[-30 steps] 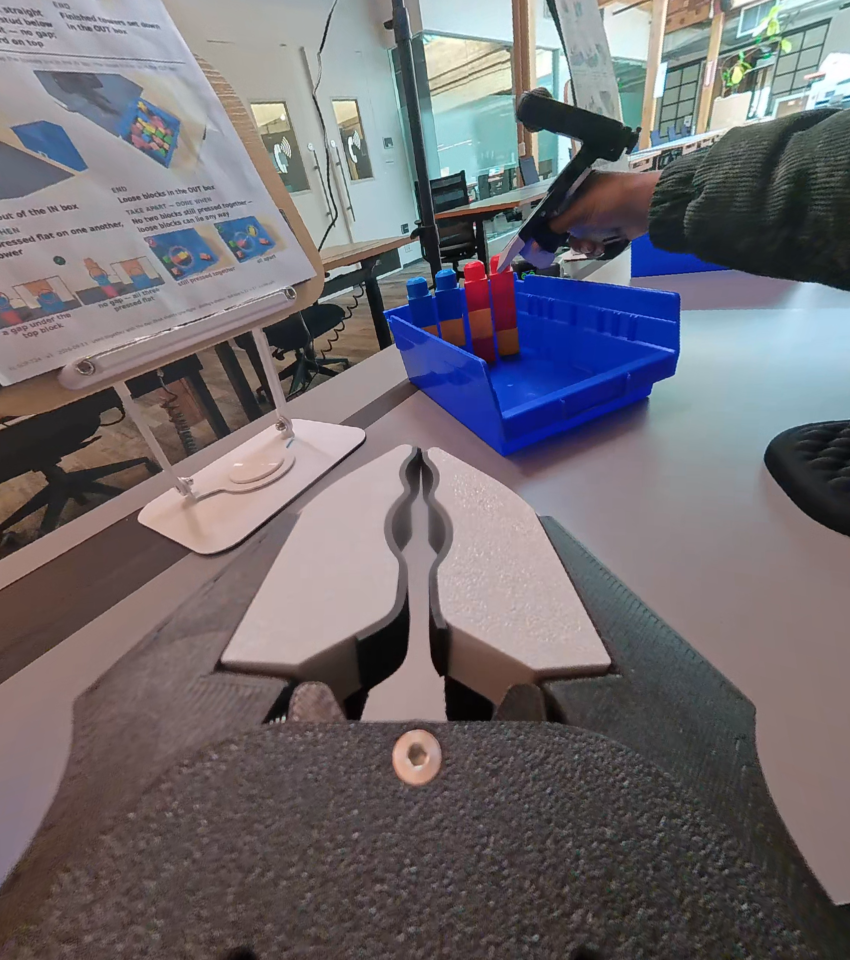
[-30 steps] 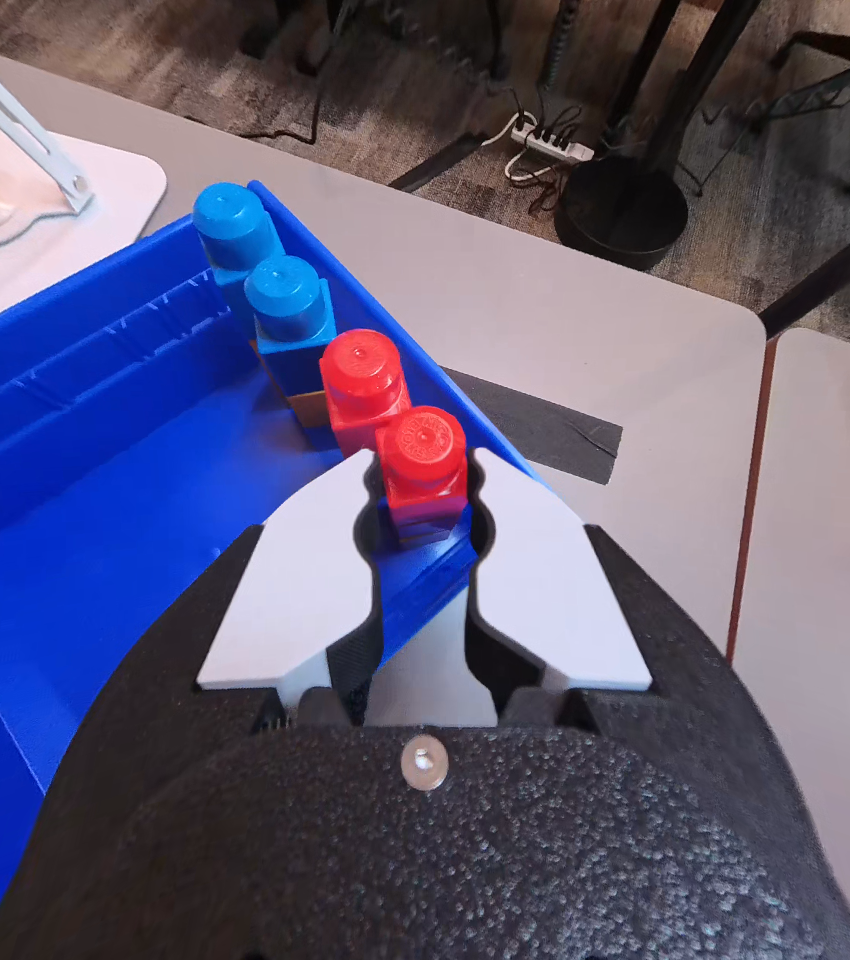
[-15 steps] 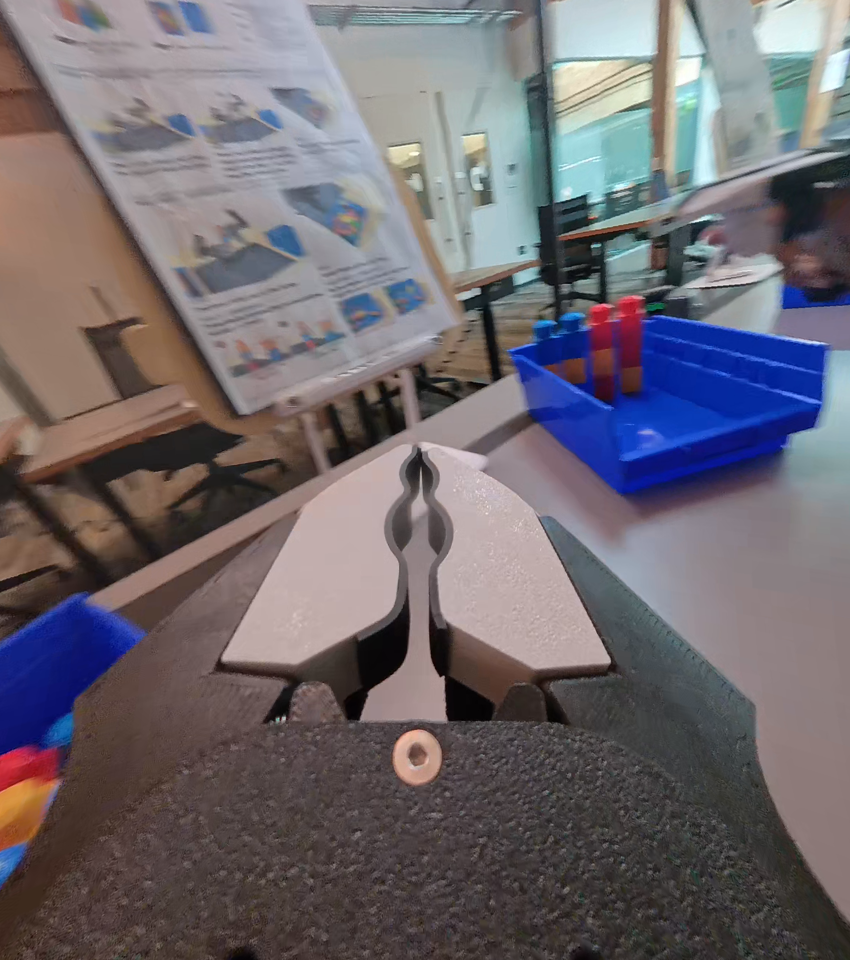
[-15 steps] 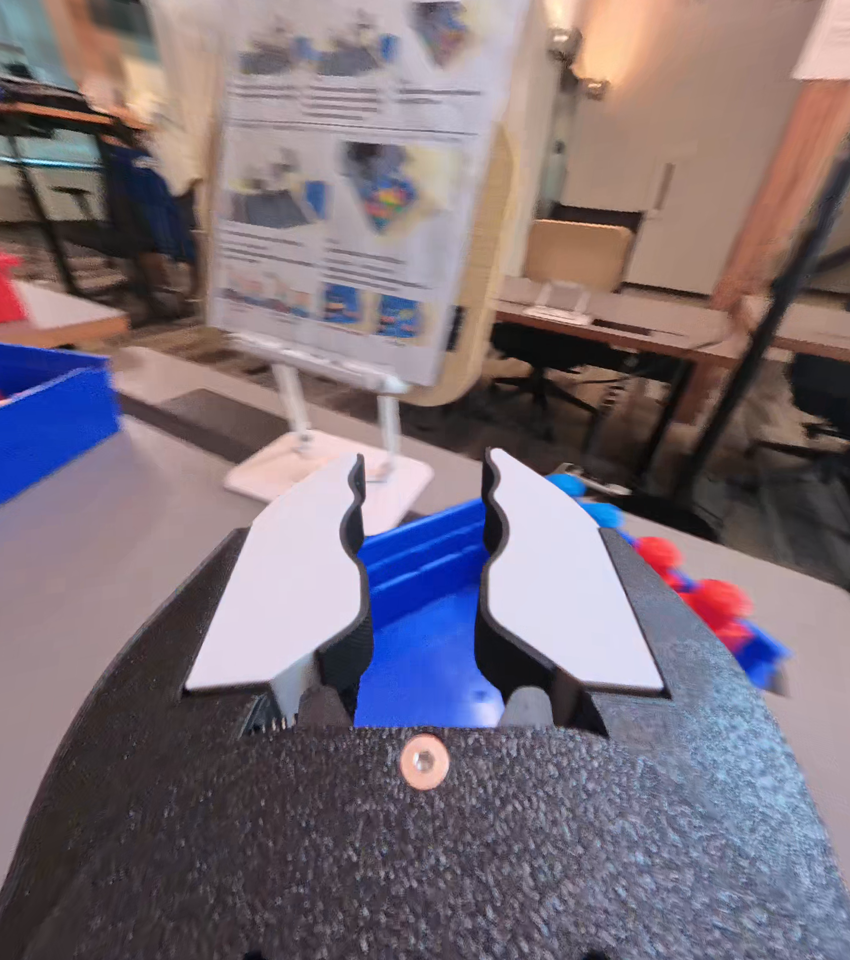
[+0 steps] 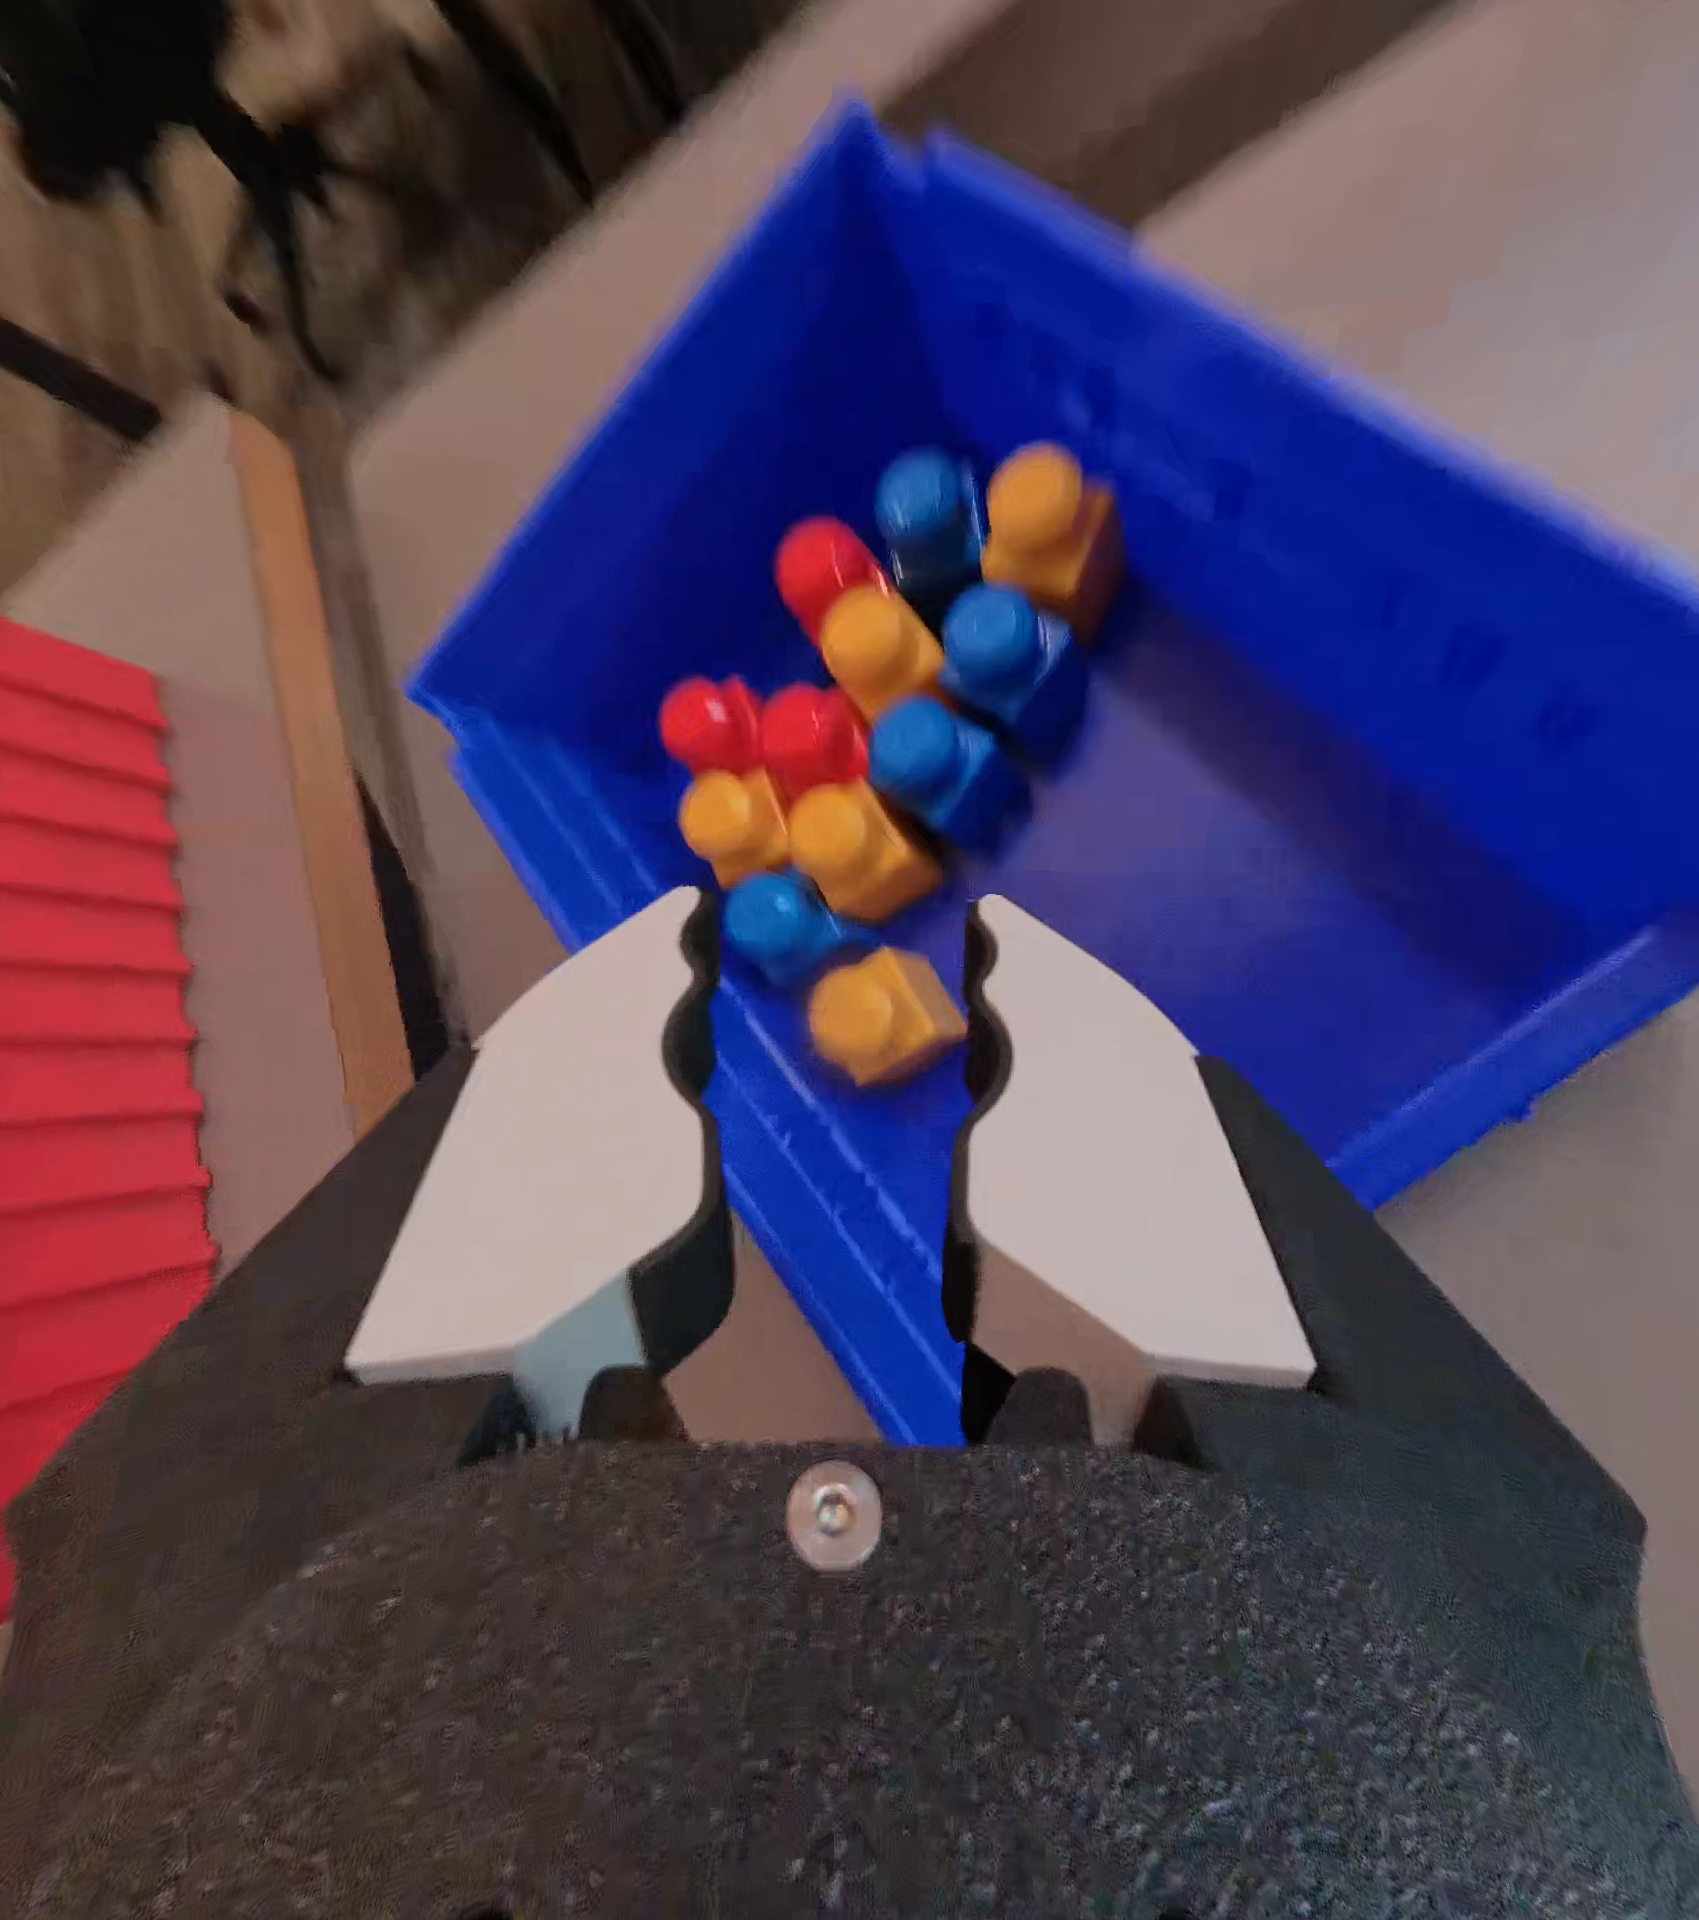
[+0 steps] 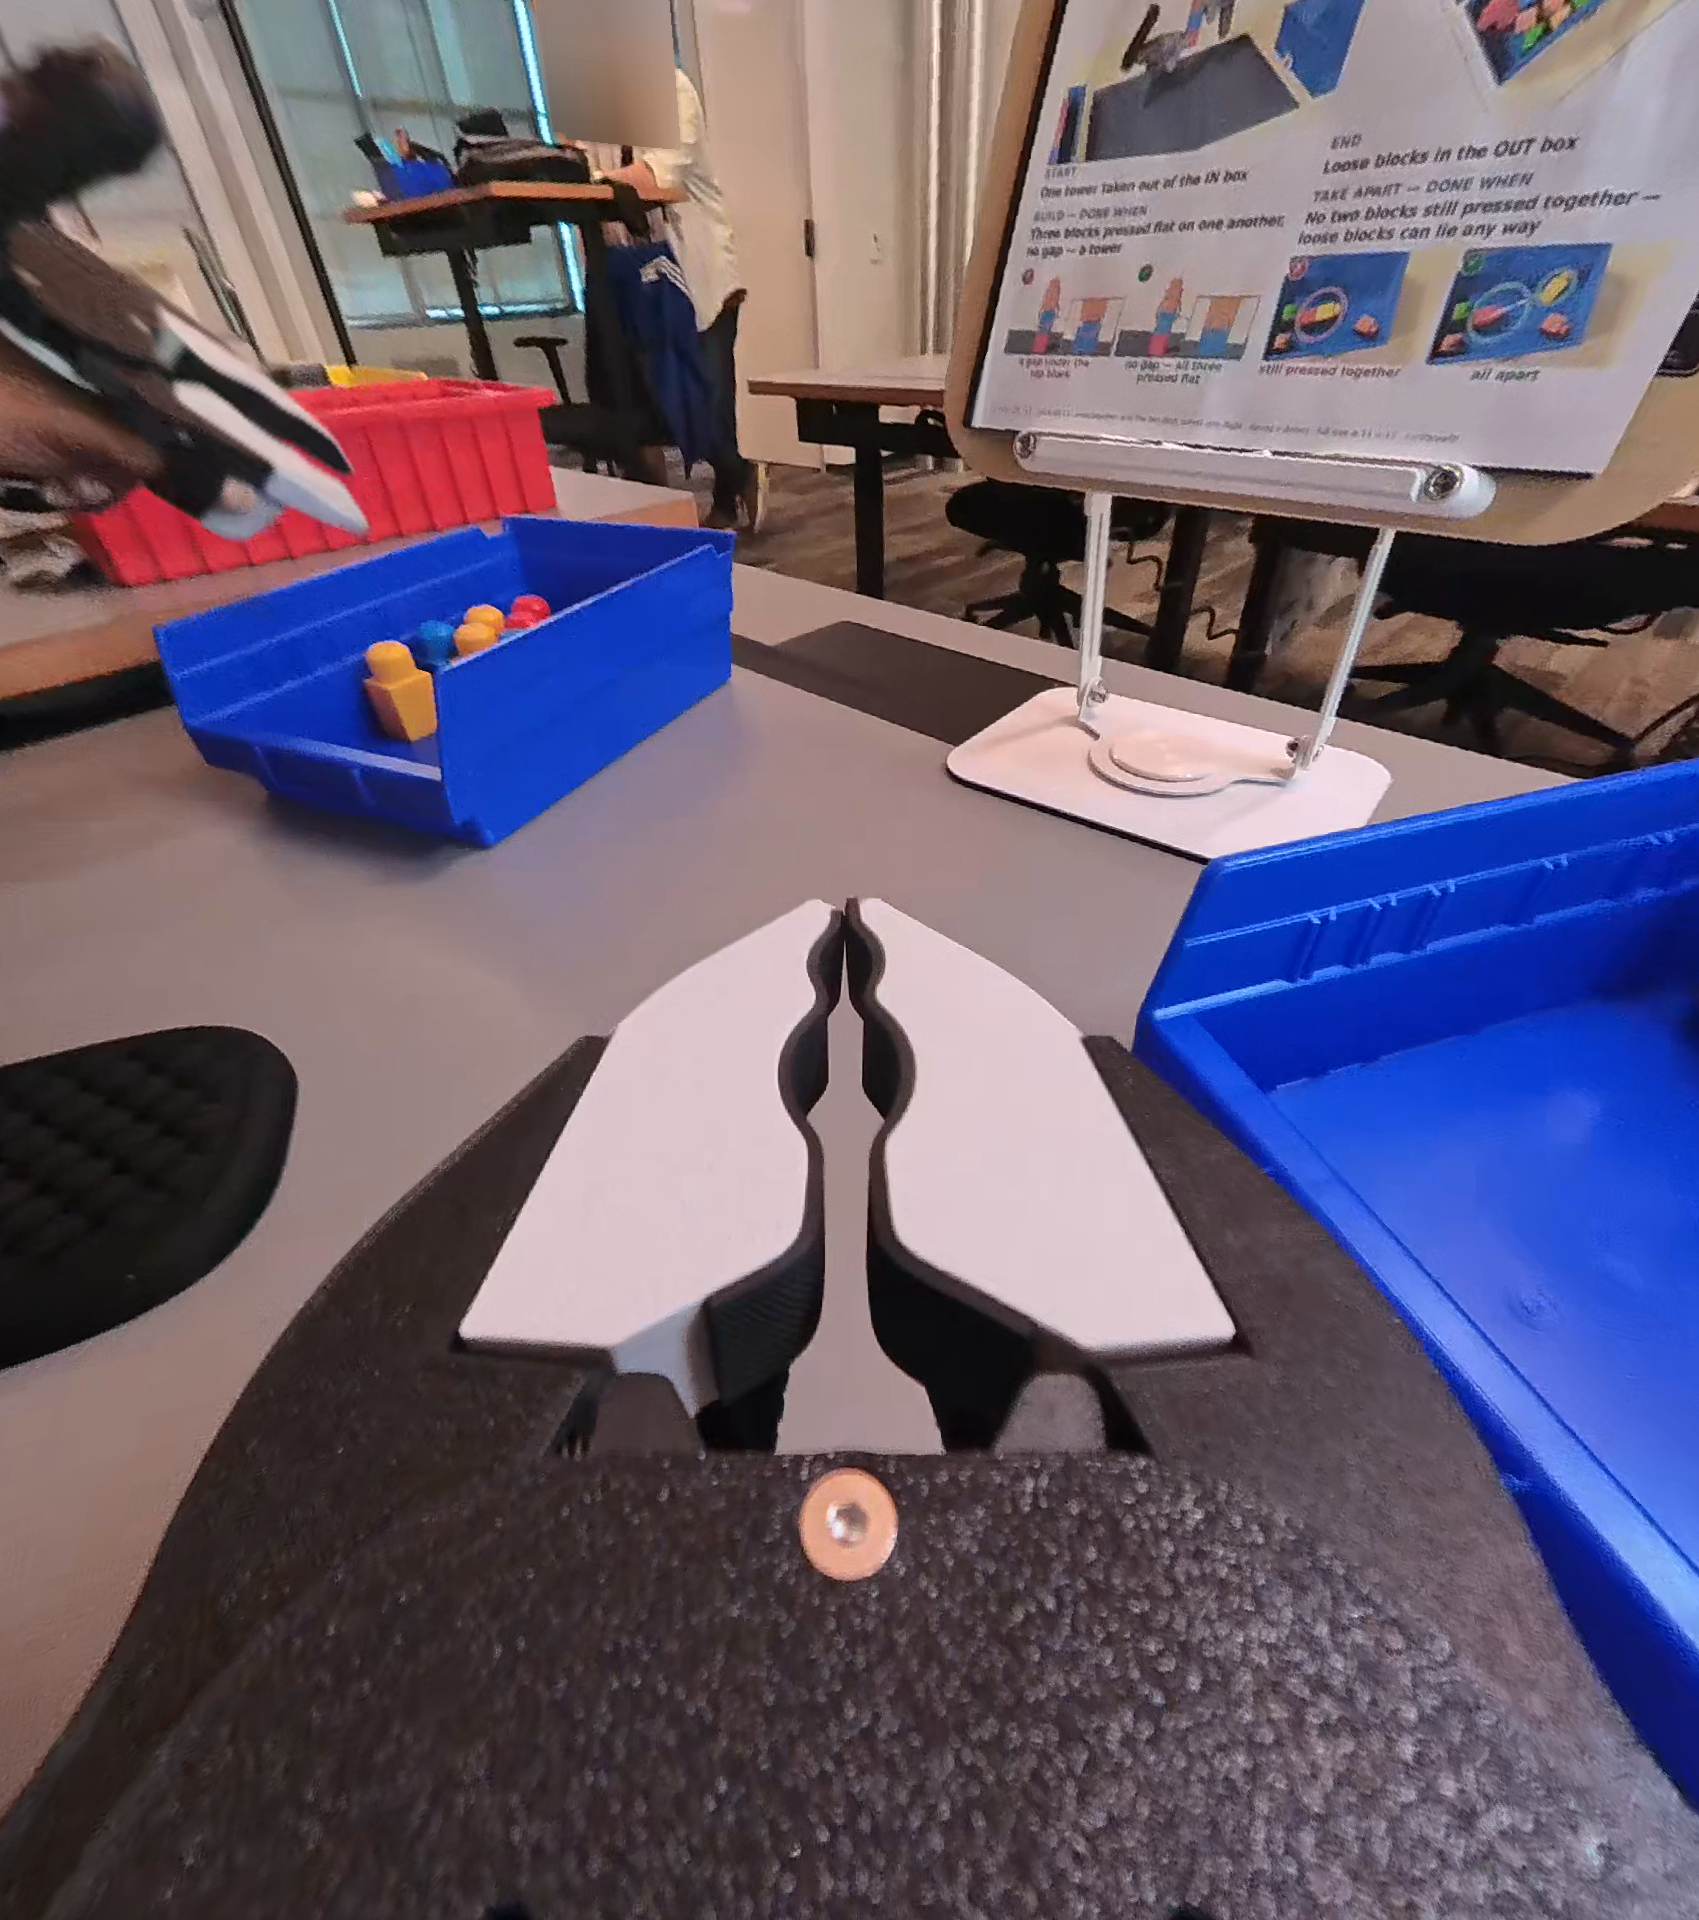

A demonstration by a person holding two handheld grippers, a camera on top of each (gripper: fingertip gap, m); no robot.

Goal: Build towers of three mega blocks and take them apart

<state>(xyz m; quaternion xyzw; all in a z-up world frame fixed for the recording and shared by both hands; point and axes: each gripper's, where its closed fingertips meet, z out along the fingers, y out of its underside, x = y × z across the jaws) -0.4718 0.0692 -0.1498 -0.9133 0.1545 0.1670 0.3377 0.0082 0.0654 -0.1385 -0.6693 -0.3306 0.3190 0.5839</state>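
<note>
Left gripper [image 5: 832, 935] above the loose-block bin, fingers spread, holding nothing; right gripper [image 6: 845, 914] low over the grey table [image 6: 409, 935], fingers pressed together, empty.

Left wrist view (motion-blurred): the blue bin [image 5: 1344, 644] lies diagonally, long axis running upper left to lower right. Red, orange and blue mega blocks [image 5: 876, 727] cluster toward its left end, studs pointing up at the camera. One orange block [image 5: 881, 1013] sits apart from the cluster, framed between the fingertips, not touched. A red bin [image 5: 24, 1039] stands left. Right wrist view: a second blue bin [image 6: 1551, 1195] just right of the fingers; contents not visible. Instruction sheet on a stand [image 6: 1240, 468] beyond.
</note>
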